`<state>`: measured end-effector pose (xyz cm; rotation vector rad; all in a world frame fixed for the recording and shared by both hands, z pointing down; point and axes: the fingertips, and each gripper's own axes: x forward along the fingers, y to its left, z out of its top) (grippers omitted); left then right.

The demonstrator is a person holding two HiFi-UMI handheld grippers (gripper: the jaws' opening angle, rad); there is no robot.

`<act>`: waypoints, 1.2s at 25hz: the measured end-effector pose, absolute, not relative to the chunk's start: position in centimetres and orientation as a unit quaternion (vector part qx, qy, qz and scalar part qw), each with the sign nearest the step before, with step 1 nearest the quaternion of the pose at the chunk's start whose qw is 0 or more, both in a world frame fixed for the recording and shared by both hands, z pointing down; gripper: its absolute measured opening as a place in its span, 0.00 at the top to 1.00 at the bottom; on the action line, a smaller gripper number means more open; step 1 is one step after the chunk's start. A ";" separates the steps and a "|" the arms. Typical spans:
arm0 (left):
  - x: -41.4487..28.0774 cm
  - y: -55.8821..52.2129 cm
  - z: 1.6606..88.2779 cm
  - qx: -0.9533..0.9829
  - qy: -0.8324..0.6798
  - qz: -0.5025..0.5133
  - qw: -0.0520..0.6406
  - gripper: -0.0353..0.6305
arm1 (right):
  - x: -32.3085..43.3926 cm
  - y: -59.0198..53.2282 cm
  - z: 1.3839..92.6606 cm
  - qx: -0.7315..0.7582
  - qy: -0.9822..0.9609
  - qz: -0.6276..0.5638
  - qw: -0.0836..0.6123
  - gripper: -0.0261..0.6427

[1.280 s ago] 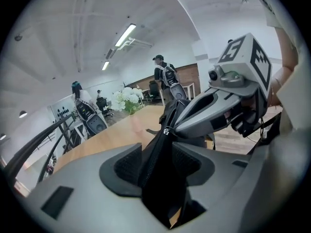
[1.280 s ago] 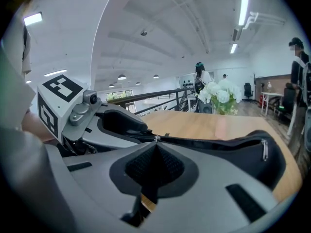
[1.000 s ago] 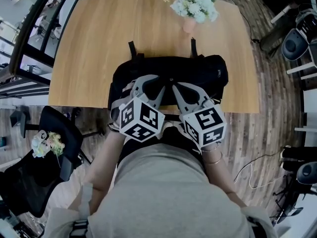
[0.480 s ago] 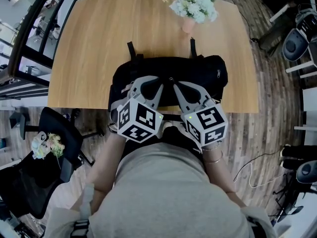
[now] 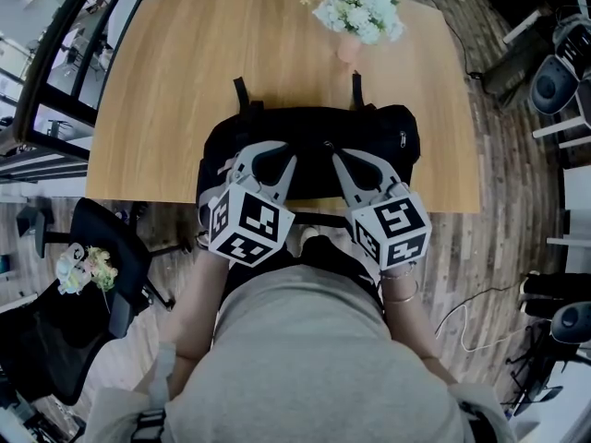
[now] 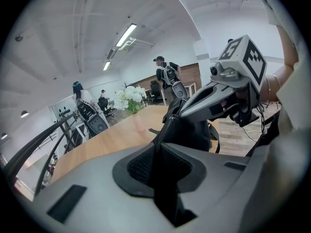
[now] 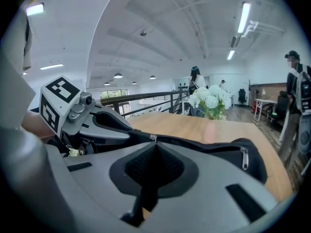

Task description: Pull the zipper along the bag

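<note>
A black bag (image 5: 379, 133) lies on the wooden table (image 5: 175, 81) near its front edge, zipper line on top. My left gripper (image 5: 277, 152) sits over the bag's left part; its jaws have just been closing and now pinch black bag fabric (image 6: 167, 125) beside the zipper track. To its right, my right gripper (image 5: 338, 156) is shut, and the small metal zipper pull (image 7: 153, 138) sits at its fingertips. In the left gripper view my left gripper (image 6: 158, 143) holds the fabric, with the other gripper's marker cube (image 6: 243, 57) beyond. The right gripper (image 7: 153, 142) meets the zipper seam.
A vase of white flowers (image 5: 362, 9) stands at the table's far edge behind the bag. A second zipper pull (image 7: 243, 158) hangs on the bag's right end. A black chair (image 5: 92, 275) stands left of me. People stand far off in the room (image 6: 164, 76).
The left gripper's jaws have narrowed onto the bag fabric. The two grippers now sit a little further apart on the bag; the bag itself has barely moved.
</note>
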<state>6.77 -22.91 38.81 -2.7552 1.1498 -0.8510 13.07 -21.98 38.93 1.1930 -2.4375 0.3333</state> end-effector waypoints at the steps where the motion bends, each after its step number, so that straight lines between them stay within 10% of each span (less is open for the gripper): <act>1: 6.7 -22.9 38.8 -0.887 0.372 -0.274 0.018 0.86 | 13.3 -22.1 39.0 0.429 -0.872 0.119 0.202 0.95; 30: 6.3 -23.4 38.5 -0.878 0.397 -0.265 0.013 0.87 | 21.6 -23.3 39.0 0.496 -0.835 0.123 0.203 0.95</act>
